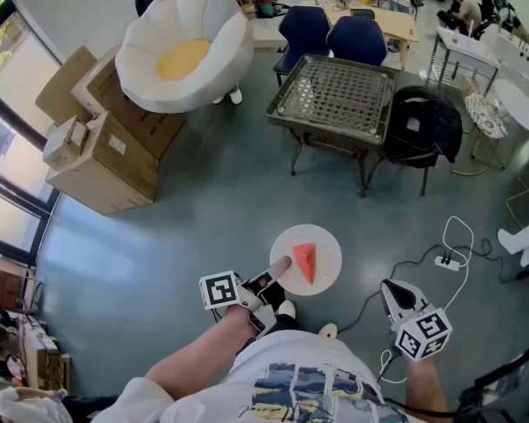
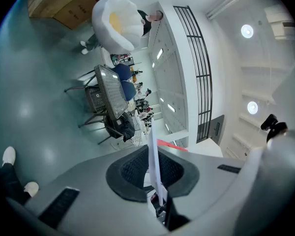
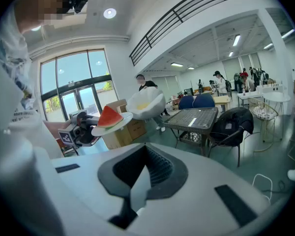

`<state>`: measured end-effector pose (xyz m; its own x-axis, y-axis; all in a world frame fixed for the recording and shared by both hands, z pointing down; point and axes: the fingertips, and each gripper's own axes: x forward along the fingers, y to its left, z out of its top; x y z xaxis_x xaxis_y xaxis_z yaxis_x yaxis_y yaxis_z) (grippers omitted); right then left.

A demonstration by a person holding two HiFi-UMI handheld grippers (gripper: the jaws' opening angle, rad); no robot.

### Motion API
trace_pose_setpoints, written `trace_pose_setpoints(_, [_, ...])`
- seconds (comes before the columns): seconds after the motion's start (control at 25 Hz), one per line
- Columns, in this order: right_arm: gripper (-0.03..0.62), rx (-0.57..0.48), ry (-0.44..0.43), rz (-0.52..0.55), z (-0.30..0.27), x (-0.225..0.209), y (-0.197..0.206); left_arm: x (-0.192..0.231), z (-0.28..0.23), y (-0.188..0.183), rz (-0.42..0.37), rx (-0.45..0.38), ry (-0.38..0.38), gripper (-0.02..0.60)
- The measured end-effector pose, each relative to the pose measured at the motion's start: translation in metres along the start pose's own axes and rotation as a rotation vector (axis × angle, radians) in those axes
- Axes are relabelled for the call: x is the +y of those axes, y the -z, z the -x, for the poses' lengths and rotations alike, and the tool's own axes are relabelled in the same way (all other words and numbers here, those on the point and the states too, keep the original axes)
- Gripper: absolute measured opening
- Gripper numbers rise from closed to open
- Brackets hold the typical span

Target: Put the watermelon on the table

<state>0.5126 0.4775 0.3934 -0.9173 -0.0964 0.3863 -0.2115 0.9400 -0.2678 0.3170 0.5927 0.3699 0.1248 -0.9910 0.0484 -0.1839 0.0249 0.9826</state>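
Note:
A red wedge of watermelon (image 1: pixel 305 262) lies on a round white plate (image 1: pixel 322 245) held level above the grey floor. My left gripper (image 1: pixel 278 268) is shut on the plate's near rim. In the left gripper view the plate (image 2: pixel 153 157) stands edge-on between the pads, and a sliver of the watermelon (image 2: pixel 170 145) shows past it. My right gripper (image 1: pixel 391 289) hangs to the right of the plate, shut and holding nothing. The right gripper view looks over its shut pads (image 3: pixel 137 177) at the watermelon (image 3: pixel 109 116) and the left gripper (image 3: pixel 80 130). The wicker table (image 1: pixel 339 95) stands further ahead.
Two blue chairs (image 1: pixel 335 32) stand behind the table and a black chair with a bag (image 1: pixel 423 127) at its right. A white flower-shaped seat (image 1: pixel 185 49) and cardboard boxes (image 1: pixel 106 152) fill the left. A power strip with a white cable (image 1: pixel 446 261) lies on the floor at right.

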Motion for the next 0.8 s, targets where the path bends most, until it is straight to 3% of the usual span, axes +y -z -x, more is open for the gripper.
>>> trace_pose_setpoints(0.6, [0.014, 0.019, 0.014, 0.141, -0.133, 0.081, -0.054, 0.029, 0.062, -0.12, -0.001, -0.027, -0.008, 0.028])
trace_pose_setpoints(0.8, [0.048, -0.003, 0.004, 0.158, -0.191, 0.105, -0.071, 0.052, 0.073, -0.164, -0.004, -0.023, -0.034, 0.028])
